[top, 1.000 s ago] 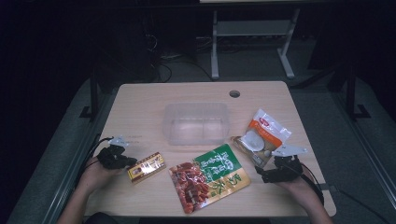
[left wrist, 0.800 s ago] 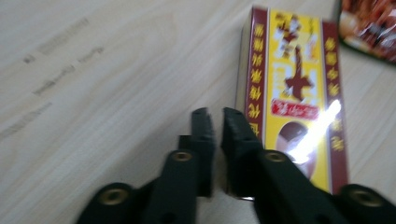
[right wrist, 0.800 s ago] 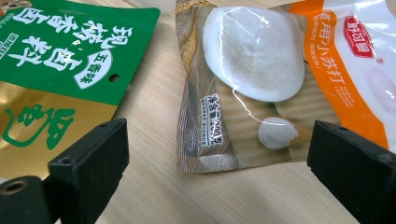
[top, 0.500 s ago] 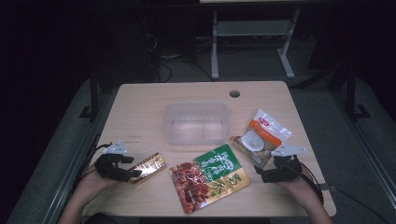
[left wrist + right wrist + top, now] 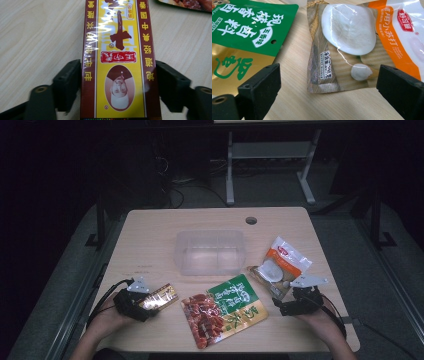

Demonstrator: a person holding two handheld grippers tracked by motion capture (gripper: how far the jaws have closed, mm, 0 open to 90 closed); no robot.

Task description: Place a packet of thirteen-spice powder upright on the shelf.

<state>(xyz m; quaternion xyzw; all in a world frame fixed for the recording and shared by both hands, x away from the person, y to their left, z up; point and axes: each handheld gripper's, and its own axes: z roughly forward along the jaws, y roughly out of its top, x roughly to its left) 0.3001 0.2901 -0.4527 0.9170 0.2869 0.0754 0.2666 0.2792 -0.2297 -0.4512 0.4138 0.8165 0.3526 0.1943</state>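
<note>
The left gripper [image 5: 142,302] sits at the near left of the table [image 5: 150,235], and its jaws, just opened from fully together, now stand on either side of the box [image 5: 159,296], a small yellow and dark-red pack lying flat on the wood. In the left gripper view the box [image 5: 121,62] runs straight up between the two black jaws, both of them right at its long edges; whether they press it I cannot tell. Over on the right, the right gripper [image 5: 286,306] rests low near the front edge, jaws wide apart with nothing between them. Its own view looks out over bare wood at the near end of the white pouch [image 5: 352,45], orange and white with a round white bun printed on it, lying just ahead of the jaws, and at the green pouch [image 5: 249,32] to the left. From above, the green pouch [image 5: 225,315] lies flat at the front centre, between the two grippers. The white pouch [image 5: 280,267] sits just behind the right gripper, and a clear tub [image 5: 210,252] stands mid-table beyond them.
</note>
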